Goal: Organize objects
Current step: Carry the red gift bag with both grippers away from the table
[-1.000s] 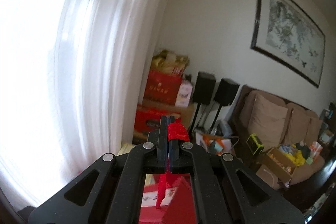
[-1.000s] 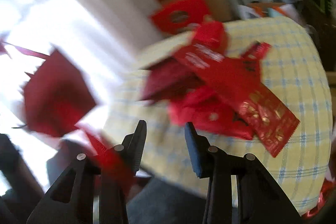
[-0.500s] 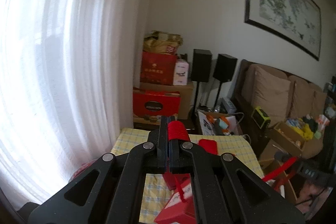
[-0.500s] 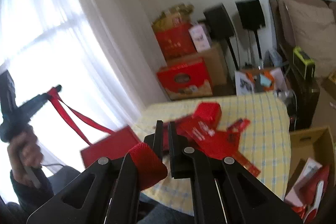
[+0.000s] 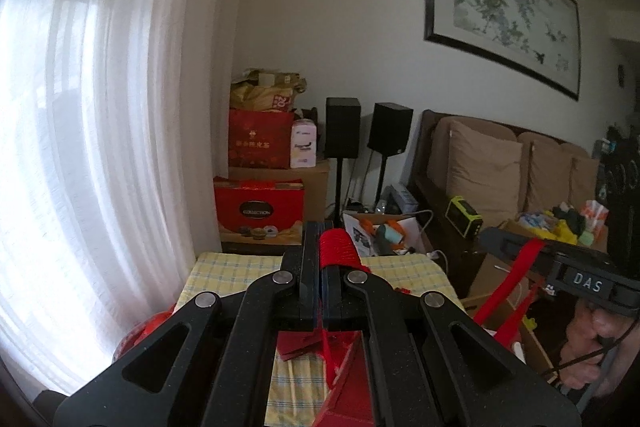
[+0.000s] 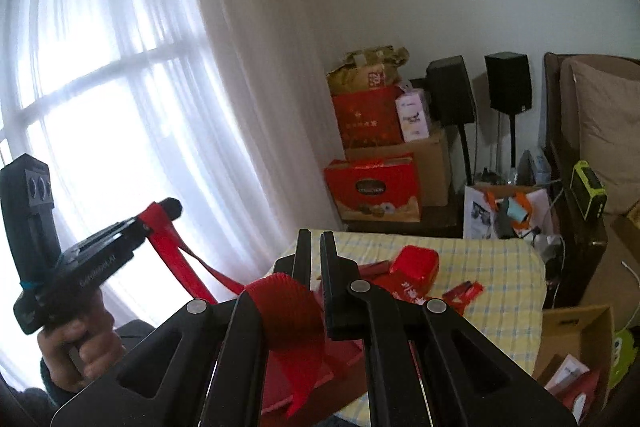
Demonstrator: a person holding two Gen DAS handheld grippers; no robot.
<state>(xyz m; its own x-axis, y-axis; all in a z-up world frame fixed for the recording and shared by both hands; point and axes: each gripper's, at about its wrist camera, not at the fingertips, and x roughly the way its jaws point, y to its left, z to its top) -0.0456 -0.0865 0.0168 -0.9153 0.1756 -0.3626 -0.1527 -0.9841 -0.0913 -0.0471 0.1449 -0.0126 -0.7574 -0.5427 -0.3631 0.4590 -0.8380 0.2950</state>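
Holding a red ribbon handle between closed jaws, the left gripper is suspending a red bag above the tabletop. The bag is hanging below the gripper, partly hidden by its frame. In the right wrist view the left gripper is appearing at left in a hand, with the handle's second loop running down from its tip to the bag. The right gripper is standing with its jaws nearly together; a ribbed red ribbon is lying over its left finger, and whether the jaws are pinching it cannot be told. Red packets and a red box are lying on the checked cloth covering the tabletop. Red gift boxes are stacked beyond it, beside the curtain.
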